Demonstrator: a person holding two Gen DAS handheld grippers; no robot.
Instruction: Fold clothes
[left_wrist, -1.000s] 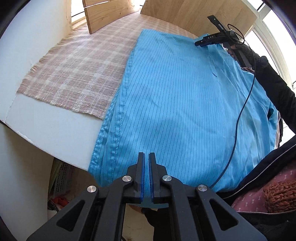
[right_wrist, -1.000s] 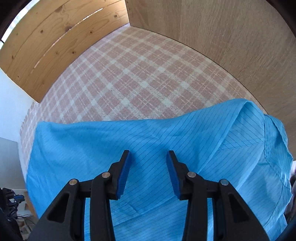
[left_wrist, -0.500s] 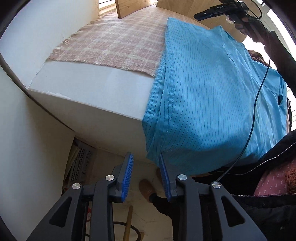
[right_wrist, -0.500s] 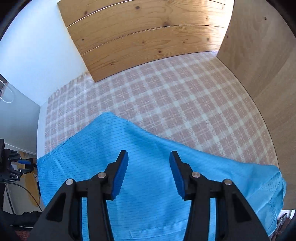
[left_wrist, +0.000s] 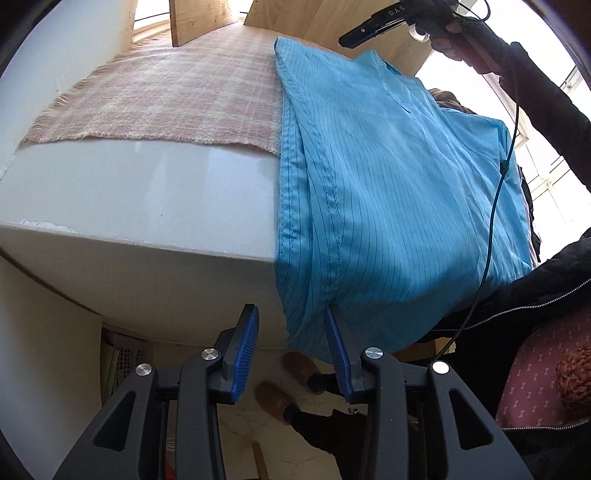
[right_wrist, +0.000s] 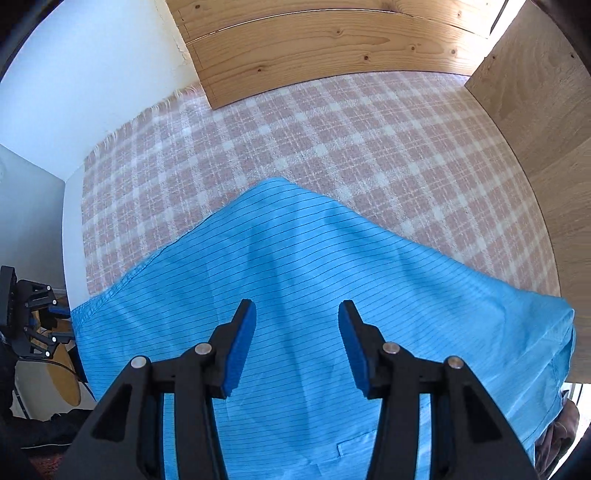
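Observation:
A light blue pinstriped garment (left_wrist: 388, 192) lies over the white table (left_wrist: 147, 192) and hangs off its front edge. My left gripper (left_wrist: 289, 311) sits below that edge, its jaws opening. The hanging hem corner (left_wrist: 306, 325) is between them, beside the right fingertip (left_wrist: 328, 317), and the pads are not pressing on it. My right gripper (right_wrist: 297, 304) points down over the garment (right_wrist: 314, 288), open, with nothing between its fingers. In the left wrist view a hand holds the right gripper (left_wrist: 388, 18) above the garment's far end.
A pink plaid cloth (right_wrist: 332, 140) covers the tabletop under the garment. Wooden boards (right_wrist: 332, 40) stand along the back and right. A black cable (left_wrist: 495, 206) trails across the garment. The person's dark jacket (left_wrist: 535, 306) and slippered feet (left_wrist: 273, 402) are close by.
My left gripper went from shut to open and dropped from over the garment to its hanging hem. My right gripper travelled across the garment toward its far corner, and its jaws widened slightly.

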